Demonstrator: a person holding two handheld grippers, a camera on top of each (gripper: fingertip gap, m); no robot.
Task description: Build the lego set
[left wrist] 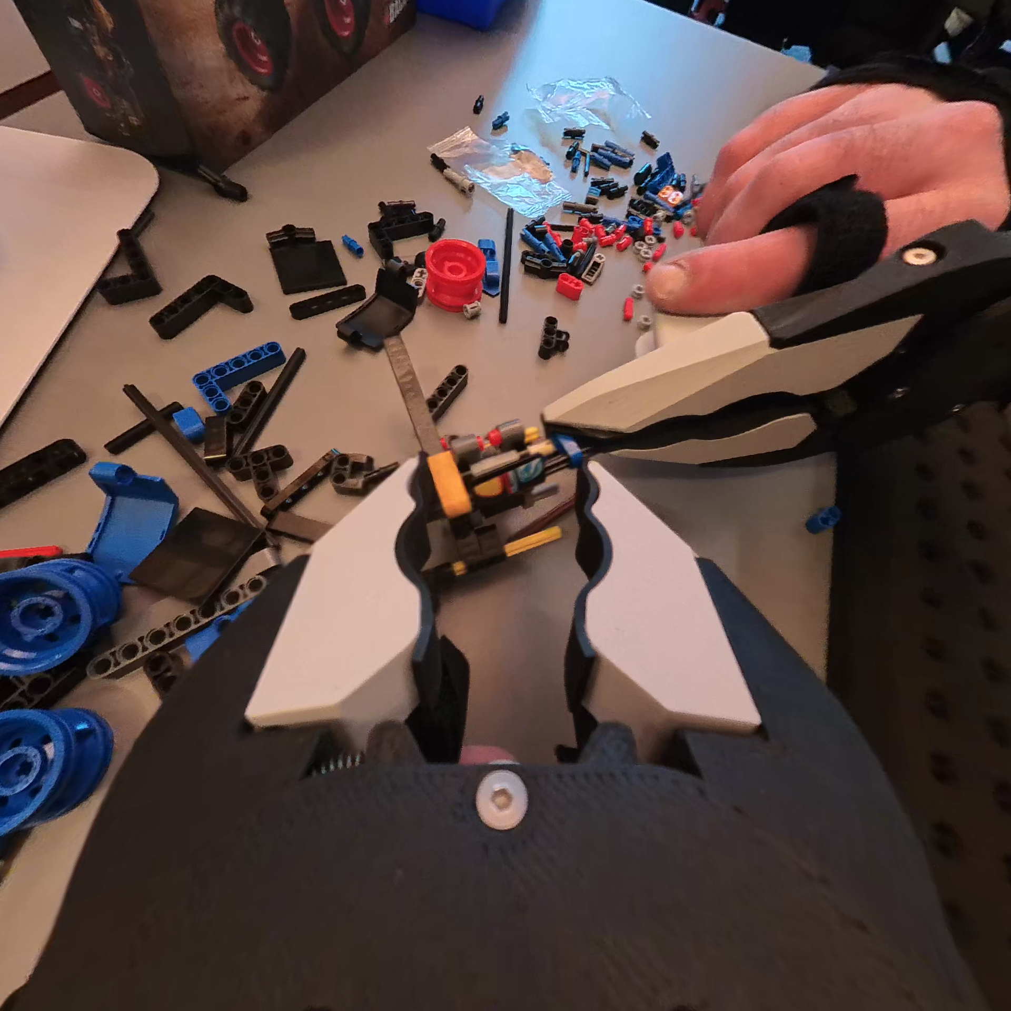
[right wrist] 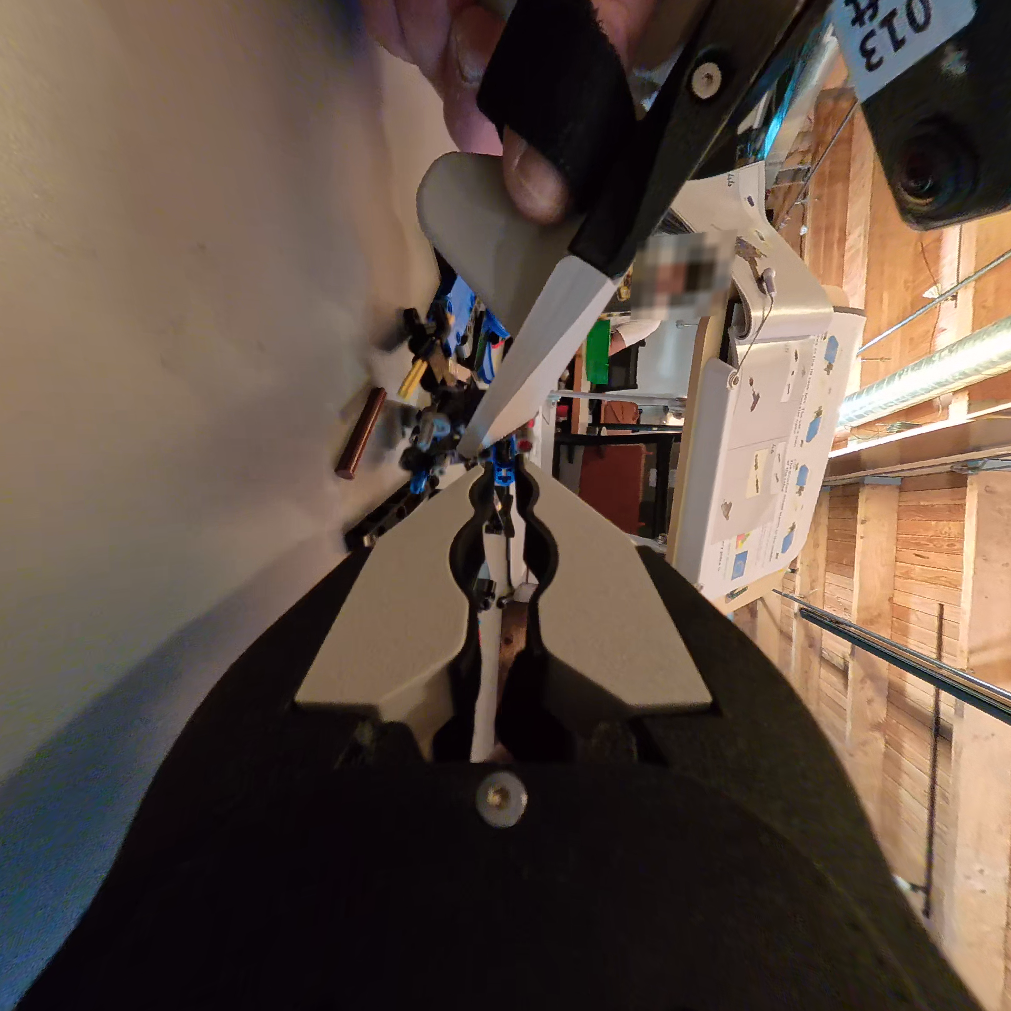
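Note:
A small part-built Lego assembly (left wrist: pixel 481 492) of black, yellow and grey pieces rests on the grey table (left wrist: pixel 684 519). My left gripper (left wrist: pixel 500 476) is open, with a jaw on either side of the assembly; its left finger touches the yellow piece. My right gripper (left wrist: pixel 563 435) comes in from the right, shut on a small blue pin (left wrist: pixel 569 453) at the assembly's right end. In the right wrist view my right gripper (right wrist: pixel 500 471) pinches the blue pin (right wrist: pixel 502 473). There the left gripper's tip (right wrist: pixel 478 443) meets the assembly (right wrist: pixel 437 361).
Loose black and blue beams lie left of the assembly. A red wheel hub (left wrist: pixel 454 273), a pile of small pins (left wrist: pixel 602 230) and plastic bags (left wrist: pixel 509 169) lie behind. Blue wheel hubs (left wrist: pixel 49 613) lie at far left, the set's box (left wrist: pixel 219 65) at the back. A brown axle (right wrist: pixel 361 432) lies nearby. My left and right fingertips are right by each other. Left tips and right tips are each some 12 cm from the red wheel hub (left wrist: pixel 454 273).

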